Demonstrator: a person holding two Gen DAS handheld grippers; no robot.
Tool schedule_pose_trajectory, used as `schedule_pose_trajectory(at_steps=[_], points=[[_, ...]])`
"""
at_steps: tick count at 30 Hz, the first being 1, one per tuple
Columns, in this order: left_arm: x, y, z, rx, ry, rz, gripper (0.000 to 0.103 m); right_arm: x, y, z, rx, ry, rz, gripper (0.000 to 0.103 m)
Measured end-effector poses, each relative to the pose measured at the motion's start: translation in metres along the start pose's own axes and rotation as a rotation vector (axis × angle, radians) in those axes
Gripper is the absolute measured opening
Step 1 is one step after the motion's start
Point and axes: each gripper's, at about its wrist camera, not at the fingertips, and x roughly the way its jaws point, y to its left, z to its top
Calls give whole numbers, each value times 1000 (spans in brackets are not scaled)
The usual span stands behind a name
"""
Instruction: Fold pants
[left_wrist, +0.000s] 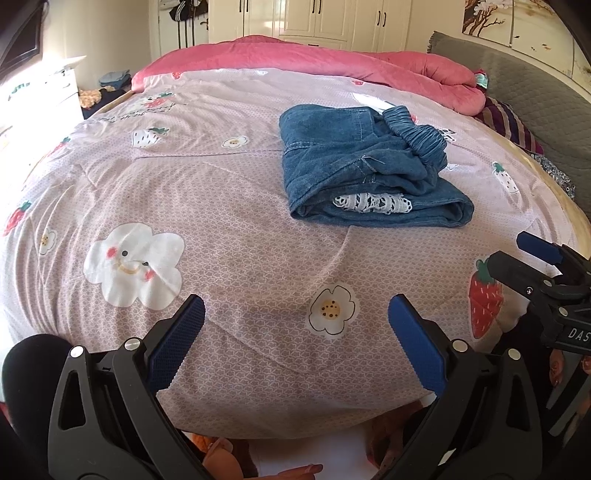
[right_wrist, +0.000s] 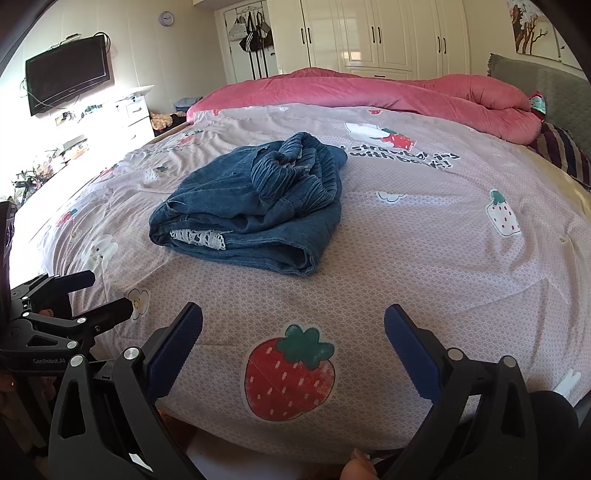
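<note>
The denim pants (left_wrist: 369, 166) lie in a folded bundle on the bed (left_wrist: 221, 229), at one o'clock from my left tongs (left_wrist: 295, 343) and eleven o'clock from my right tongs (right_wrist: 293, 350). Both tongs hang apart and empty. The denim looks soft yet thick; I judge the folded near edge the best hold.

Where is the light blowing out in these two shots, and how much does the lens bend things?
Left wrist view: white drawer unit at the left edge is overexposed; pink strawberry-print bedspread bulges like a dome. Right wrist view: the same left-side glare; folded blue denim pants stay sharp; dark corners.
</note>
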Motion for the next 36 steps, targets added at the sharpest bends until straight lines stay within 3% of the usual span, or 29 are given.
schedule_pose_trajectory(at_steps=[16, 19, 23, 28, 30, 32, 36], points=[[5, -6, 2, 5, 25, 23, 94, 2, -6, -1, 20, 6, -52, 98], [2, -5, 3, -2, 11, 4, 93, 3, -9, -1, 32, 10, -58, 98], [-8, -4, 6, 1, -46, 36, 93, 6, -14, -1, 51, 17, -61, 98], [-2, 13, 22, -48, -1, 4, 94, 8, -27, 5, 90, 22, -79, 98], [13, 38, 40, -107, 55, 46, 94, 9, -41, 13, 117, 23, -112, 98], [27, 65, 61, -139, 58, 88, 94, 10, -60, 26, 130, 16, -185, 98], [75, 124, 106, -101, 102, 275, 94, 22, -131, 63, 219, 28, -309, 98]])
